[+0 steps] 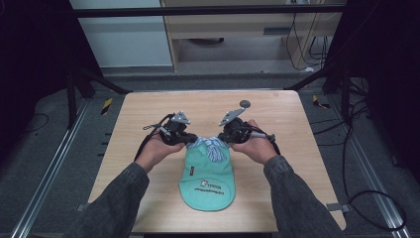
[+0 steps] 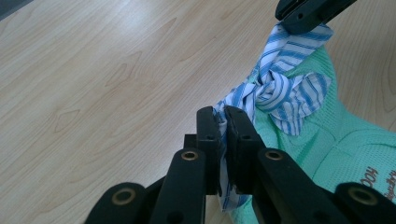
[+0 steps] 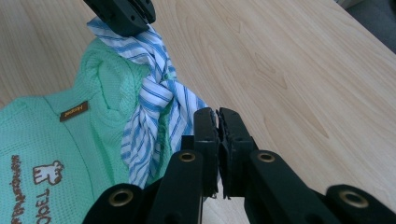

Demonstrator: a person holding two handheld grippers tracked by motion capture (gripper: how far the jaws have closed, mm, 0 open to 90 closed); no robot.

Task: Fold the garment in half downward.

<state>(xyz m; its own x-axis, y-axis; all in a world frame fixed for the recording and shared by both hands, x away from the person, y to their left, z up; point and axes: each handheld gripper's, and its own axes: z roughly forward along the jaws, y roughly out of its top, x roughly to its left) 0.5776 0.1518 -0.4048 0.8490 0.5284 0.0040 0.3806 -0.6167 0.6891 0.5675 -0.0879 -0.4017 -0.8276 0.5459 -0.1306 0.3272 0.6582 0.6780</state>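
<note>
A laboratory or test-rig setting is indicated. A small wooden table is enclosed by dark metal frame bars, with aluminium rails laid along the grey carpeted floor on both sides. Black cables are strewn over the floor. Beyond the left gripper and right gripper, a plain light cabinet is seen.
</note>
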